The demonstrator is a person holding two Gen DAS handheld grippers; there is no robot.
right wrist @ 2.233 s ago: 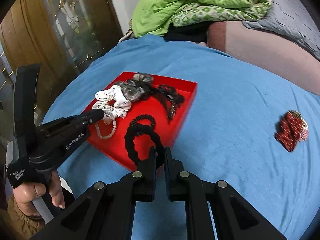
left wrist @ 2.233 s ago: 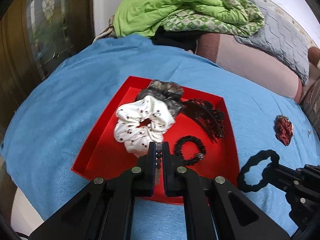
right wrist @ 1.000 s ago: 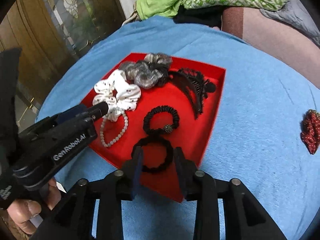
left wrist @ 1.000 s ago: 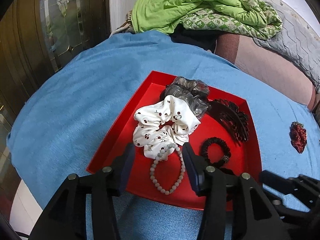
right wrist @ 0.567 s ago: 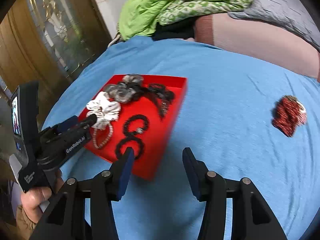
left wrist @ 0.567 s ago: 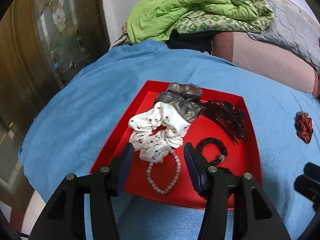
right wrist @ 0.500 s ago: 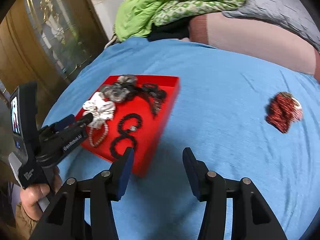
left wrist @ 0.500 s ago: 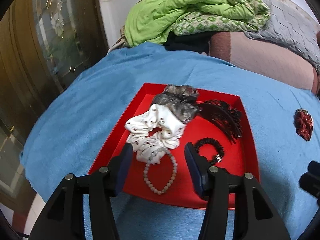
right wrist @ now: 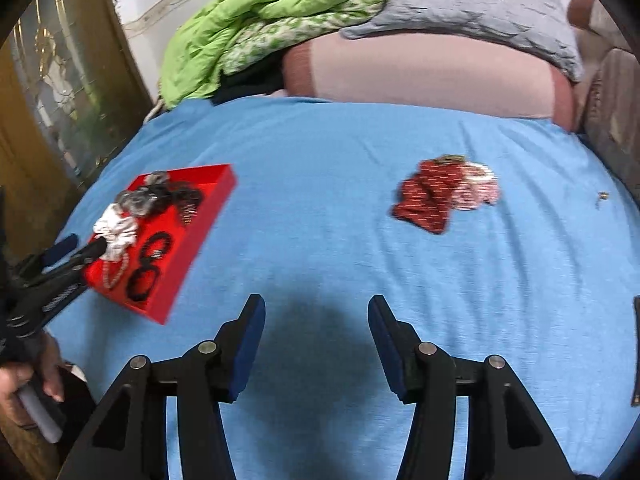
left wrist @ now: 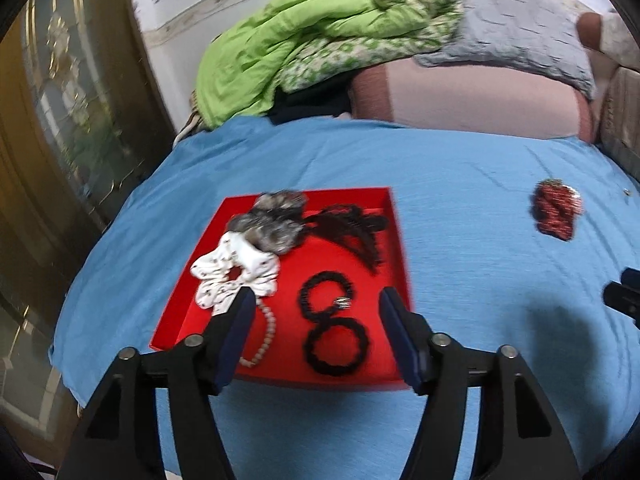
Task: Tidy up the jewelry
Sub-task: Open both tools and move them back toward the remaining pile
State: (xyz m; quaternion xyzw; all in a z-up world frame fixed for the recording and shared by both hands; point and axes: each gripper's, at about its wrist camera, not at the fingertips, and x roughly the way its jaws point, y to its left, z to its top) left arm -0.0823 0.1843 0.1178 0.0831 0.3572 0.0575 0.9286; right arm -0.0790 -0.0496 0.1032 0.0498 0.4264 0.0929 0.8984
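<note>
A red tray [left wrist: 184, 320] lies on the blue sheet. It holds a white dotted scrunchie [left wrist: 234, 276], a grey scrunchie [left wrist: 276, 220], a black claw clip [left wrist: 352, 228], two black hair ties [left wrist: 336, 344] and a bead bracelet [left wrist: 264, 336]. My left gripper [left wrist: 316, 296] hovers over the tray's near edge, its jaws opening with nothing between them. Out on the sheet lies a red sequinned scrunchie [right wrist: 432, 196]. My right gripper [right wrist: 315, 302] hangs over bare sheet short of that scrunchie, jaws also opening and empty. In the right wrist view the tray [right wrist: 188, 264] sits far left, with the left gripper [right wrist: 86, 245] over it.
A green jacket [left wrist: 288, 52] and a grey quilt [left wrist: 512, 40] are heaped on a pink pillow [right wrist: 420, 76] at the far end. A glass-panelled wooden door [left wrist: 60, 120] stands at the left. A tiny metallic piece [right wrist: 602, 196] lies at the sheet's far right.
Both grippers let go in the tray, the left of the bead bracelet and the right of a black hair tie. Both opened and drew back; the right swung right toward the sequinned scrunchie.
</note>
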